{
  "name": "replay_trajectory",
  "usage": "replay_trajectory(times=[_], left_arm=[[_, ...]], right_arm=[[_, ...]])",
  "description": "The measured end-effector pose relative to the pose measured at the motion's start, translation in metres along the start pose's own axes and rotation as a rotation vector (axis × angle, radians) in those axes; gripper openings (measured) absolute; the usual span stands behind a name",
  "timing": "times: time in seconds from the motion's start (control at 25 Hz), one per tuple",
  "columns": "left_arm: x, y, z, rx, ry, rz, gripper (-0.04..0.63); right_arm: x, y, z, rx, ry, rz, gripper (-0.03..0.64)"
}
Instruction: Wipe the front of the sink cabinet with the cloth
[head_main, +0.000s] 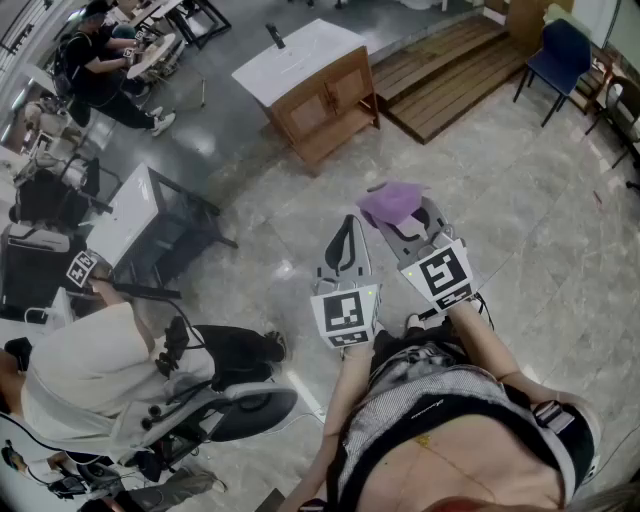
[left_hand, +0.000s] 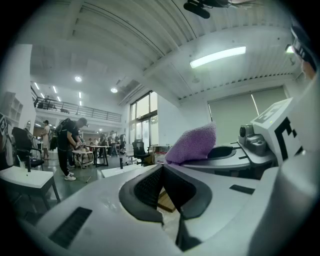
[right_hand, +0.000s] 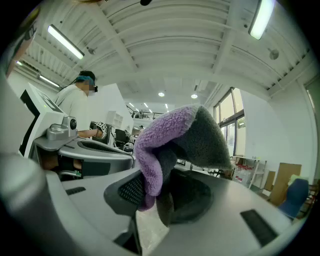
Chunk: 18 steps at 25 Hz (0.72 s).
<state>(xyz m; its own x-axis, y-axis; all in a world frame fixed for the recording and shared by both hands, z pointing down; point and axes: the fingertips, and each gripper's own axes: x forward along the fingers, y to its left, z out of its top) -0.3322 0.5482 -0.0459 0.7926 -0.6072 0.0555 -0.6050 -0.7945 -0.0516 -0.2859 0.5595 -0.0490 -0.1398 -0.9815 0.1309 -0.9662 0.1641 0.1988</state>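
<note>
So the right gripper (right_hand: 159, 192) has its jaws pinched on the one purple cloth (right_hand: 172, 142), which bunches up over the tips. The left gripper (left_hand: 162, 170) has its jaws pressed together with nothing in them. The single wooden sink cabinet (head_main: 322, 95) stands well apart from both grippers, across the floor.

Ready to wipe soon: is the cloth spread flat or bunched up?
Bunched: the purple cloth folds over itself, pinched between the right tongs' shut jaws.
</note>
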Motion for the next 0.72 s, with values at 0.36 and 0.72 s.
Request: replay_trajectory(times=[0.36, 0.72], left_arm=[[0.004, -0.012, -0.008, -0.034, 0.001, 0.018, -0.003], [0.004, -0.021, -0.016, -0.052, 0.016, 0.057, -0.003]], right_arm=[[-0.014, -0.012, -0.01, 0.012, -0.003, 0.007, 0.163], [-0.019, -0.013, -0.022, 0.021, 0.015, 0.067, 0.163]])
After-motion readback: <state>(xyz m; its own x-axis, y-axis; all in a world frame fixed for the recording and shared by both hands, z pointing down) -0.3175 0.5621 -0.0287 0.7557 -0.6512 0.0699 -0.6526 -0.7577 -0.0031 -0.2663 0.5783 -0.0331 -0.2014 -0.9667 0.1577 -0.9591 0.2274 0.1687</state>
